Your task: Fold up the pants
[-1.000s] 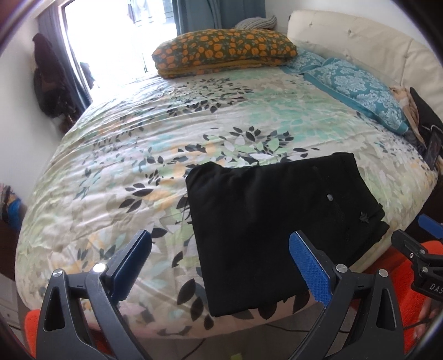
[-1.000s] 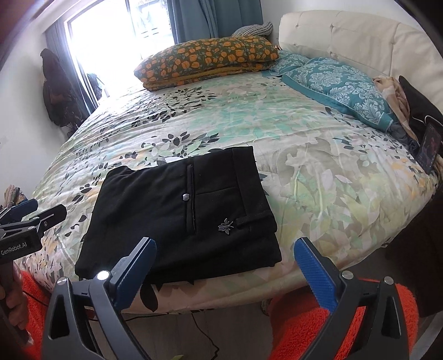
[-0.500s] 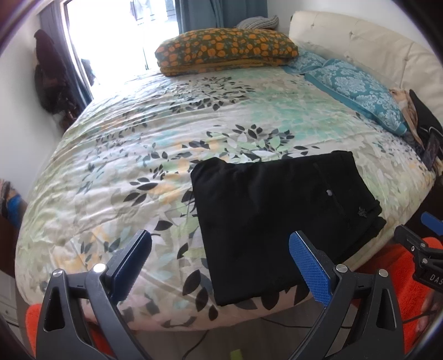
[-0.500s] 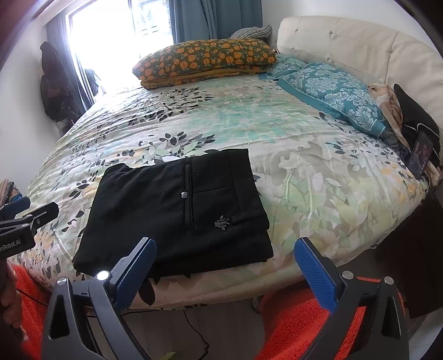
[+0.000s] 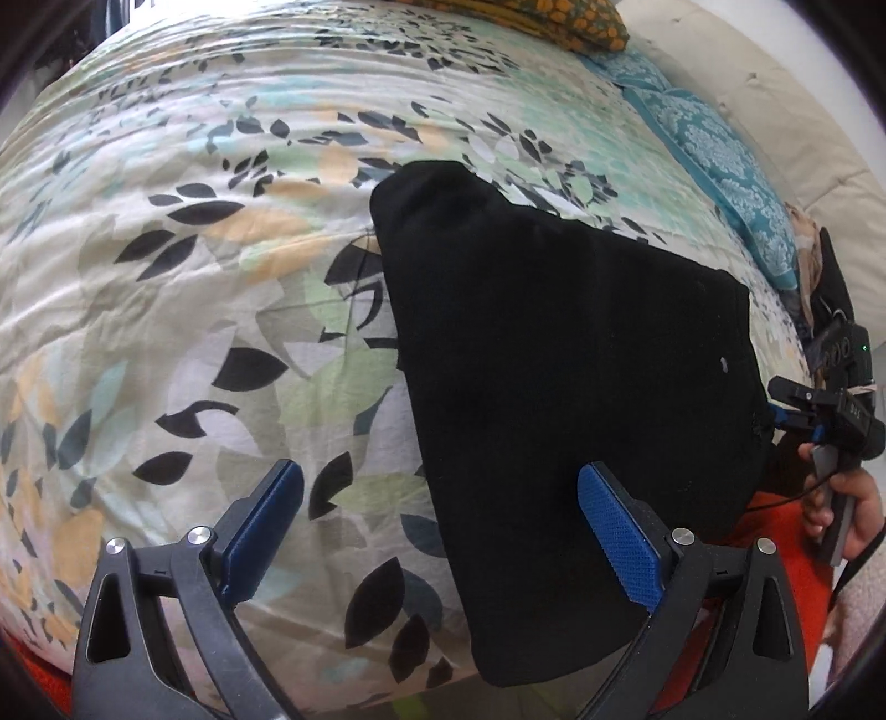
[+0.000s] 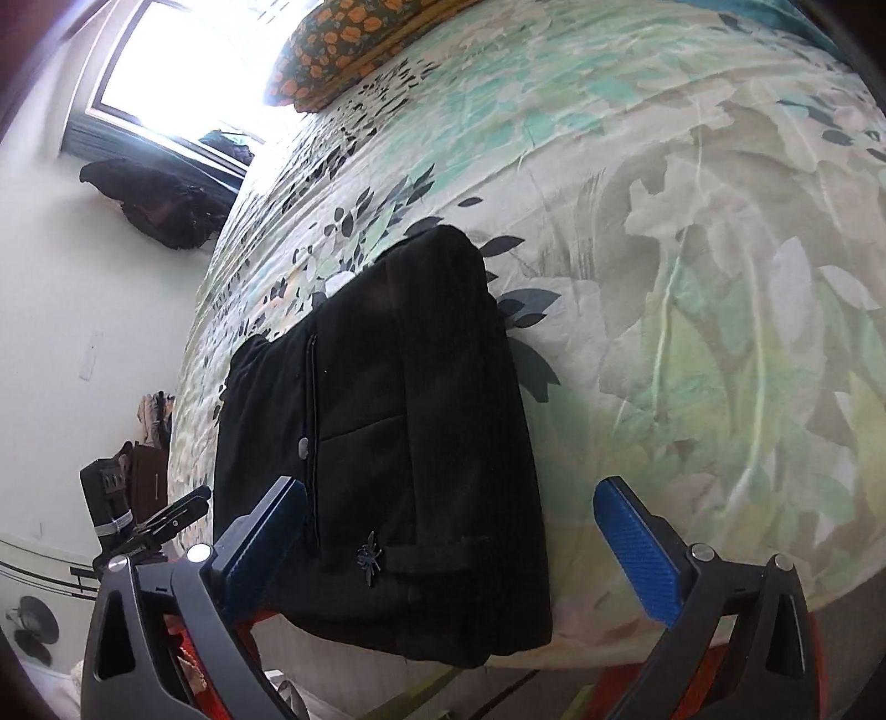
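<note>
Both my tools are spread wide, gripping nothing. Pants [image 5: 565, 376] lie folded in a compact black stack at the near edge of the bed [image 5: 183, 310], just ahead of the left tool [image 5: 443, 515] toward its right finger, and ahead of the right tool [image 6: 448, 526] toward its left finger.

Risk: the stack's near edge overhangs the mattress, so a nudge could slide it off. Pinching only the top layer would undo the fold.

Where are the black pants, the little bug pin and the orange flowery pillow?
black pants [image 5: 554, 360], left wrist view, middle of the folded cloth
bug pin [image 6: 369, 555], right wrist view, its body
orange flowery pillow [image 6: 343, 50], right wrist view, its top
</note>
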`<state>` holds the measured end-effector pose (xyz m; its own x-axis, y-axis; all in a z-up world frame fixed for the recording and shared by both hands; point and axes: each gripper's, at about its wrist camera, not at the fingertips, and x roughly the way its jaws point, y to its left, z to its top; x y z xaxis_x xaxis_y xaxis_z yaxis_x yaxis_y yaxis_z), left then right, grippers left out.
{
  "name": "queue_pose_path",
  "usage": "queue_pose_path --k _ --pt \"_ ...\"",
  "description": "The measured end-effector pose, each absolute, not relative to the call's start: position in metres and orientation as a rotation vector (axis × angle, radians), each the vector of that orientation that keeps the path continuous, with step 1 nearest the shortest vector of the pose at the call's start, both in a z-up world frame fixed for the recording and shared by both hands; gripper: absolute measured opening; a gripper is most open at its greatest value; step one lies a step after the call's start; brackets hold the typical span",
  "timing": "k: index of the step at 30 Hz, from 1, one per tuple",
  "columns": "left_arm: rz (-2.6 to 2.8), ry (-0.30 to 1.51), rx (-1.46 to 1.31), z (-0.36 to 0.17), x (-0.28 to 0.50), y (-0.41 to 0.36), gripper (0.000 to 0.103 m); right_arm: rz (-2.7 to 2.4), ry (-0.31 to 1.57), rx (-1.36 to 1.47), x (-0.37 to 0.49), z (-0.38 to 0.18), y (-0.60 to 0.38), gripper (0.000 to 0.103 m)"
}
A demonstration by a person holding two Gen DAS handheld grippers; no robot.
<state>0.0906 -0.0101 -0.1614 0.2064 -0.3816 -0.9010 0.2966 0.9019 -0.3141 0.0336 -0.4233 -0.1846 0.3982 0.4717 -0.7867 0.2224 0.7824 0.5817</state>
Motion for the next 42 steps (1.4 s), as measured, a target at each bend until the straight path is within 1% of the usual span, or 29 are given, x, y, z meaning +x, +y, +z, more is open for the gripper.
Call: queue_pose_path --k 2,4,5,6,7,8,9,10,11,12,13,16,18,25,27,29,31,33,34,35,36,37,38,39,40,41,42 --pt "-0.503 1.3 -0.104 -0.17 0.092 -0.015 0.1 0.2 1.245 0.66 0.04 -0.201 -0.413 0.103" --pt "-0.511 1.312 -0.154 -0.173 0.094 -0.018 0.1 0.248 1.269 0.62 0.042 -0.207 -0.401 0.102" --pt "-0.524 1.32 -0.179 -0.174 0.095 -0.02 0.1 0.288 1.274 0.625 0.042 -0.207 -0.397 0.099" --pt "-0.538 1.329 -0.191 -0.175 0.095 -0.023 0.097 0.35 1.28 0.662 0.043 -0.208 -0.392 0.092" --pt "-0.562 1.334 -0.19 -0.176 0.093 -0.028 0.092 0.368 1.29 0.662 0.042 -0.208 -0.387 0.09" --pt "-0.593 1.336 -0.181 -0.175 0.091 -0.034 0.065 0.362 1.301 0.621 0.042 -0.207 -0.383 0.087" --pt "-0.578 1.32 -0.138 -0.172 0.089 -0.04 0.056 0.357 1.308 0.603 0.042 -0.208 -0.38 0.082" --pt "-0.58 1.301 -0.111 -0.167 0.086 -0.044 0.046 0.355 1.307 0.612 0.042 -0.208 -0.382 0.063" --pt "-0.584 1.284 -0.103 -0.16 0.085 -0.046 0.029 0.365 1.298 0.634 0.041 -0.208 -0.384 0.056" --pt "-0.582 1.273 -0.102 -0.152 0.084 -0.048 0.023 0.373 1.279 0.65 0.039 -0.205 -0.386 0.048" --pt "-0.585 1.261 -0.111 -0.144 0.083 -0.048 0.022 0.379 1.262 0.645 0.039 -0.201 -0.387 0.043" --pt "-0.595 1.207 -0.113 -0.118 0.078 -0.047 0.019 0.367 1.22 0.591 0.035 -0.18 -0.378 0.036" --pt "-0.601 1.178 -0.123 -0.1 0.076 -0.042 0.019 0.383 1.181 0.565 0.032 -0.163 -0.369 0.034" --pt "-0.569 1.079 -0.209 -0.054 0.079 0.015 0.019 0.449 1.041 0.541 0.034 -0.106 -0.331 0.033" --pt "-0.542 1.062 -0.212 -0.052 0.08 0.033 0.019 0.476 1.018 0.524 0.041 -0.097 -0.314 0.033" --pt "-0.506 1.074 -0.196 -0.062 0.081 0.047 0.02 0.493 1.02 0.523 0.048 -0.099 -0.298 0.033" --pt "-0.454 1.101 -0.135 -0.088 0.079 0.052 0.024 0.49 1.041 0.51 0.052 -0.115 -0.281 0.034" --pt "-0.346 1.141 -0.03 -0.12 0.077 0.053 0.042 0.467 1.089 0.505 0.054 -0.146 -0.266 0.036" --pt "-0.278 1.154 0.03 -0.133 0.075 0.053 0.046 0.443 1.121 0.491 0.054 -0.161 -0.26 0.048" --pt "-0.251 1.135 0.054 -0.137 0.072 0.055 0.055 0.393 1.148 0.452 0.052 -0.173 -0.256 0.055" --pt "-0.239 1.096 0.055 -0.134 0.065 0.058 0.06 0.341 1.158 0.42 0.049 -0.181 -0.254 0.068" --pt "-0.213 1.054 0.067 -0.127 0.058 0.062 0.066 0.323 1.143 0.43 0.043 -0.183 -0.258 0.079" --pt "-0.184 1.01 0.09 -0.117 0.053 0.062 0.082 0.302 1.119 0.45 0.035 -0.179 -0.264 0.084" --pt "-0.158 0.963 0.112 -0.107 0.048 0.063 0.092 0.267 1.094 0.461 0.026 -0.173 -0.274 0.097" --pt "-0.136 0.906 0.128 -0.093 0.04 0.067 0.094 0.224 1.068 0.459 0.017 -0.163 -0.281 0.102" --pt "-0.123 0.849 0.14 -0.08 0.034 0.067 0.094 0.172 1.04 0.441 0.009 -0.151 -0.286 0.103" --pt "-0.114 0.807 0.149 -0.067 0.03 0.065 0.097 0.124 1.012 0.409 0.0 -0.137 -0.291 0.103"
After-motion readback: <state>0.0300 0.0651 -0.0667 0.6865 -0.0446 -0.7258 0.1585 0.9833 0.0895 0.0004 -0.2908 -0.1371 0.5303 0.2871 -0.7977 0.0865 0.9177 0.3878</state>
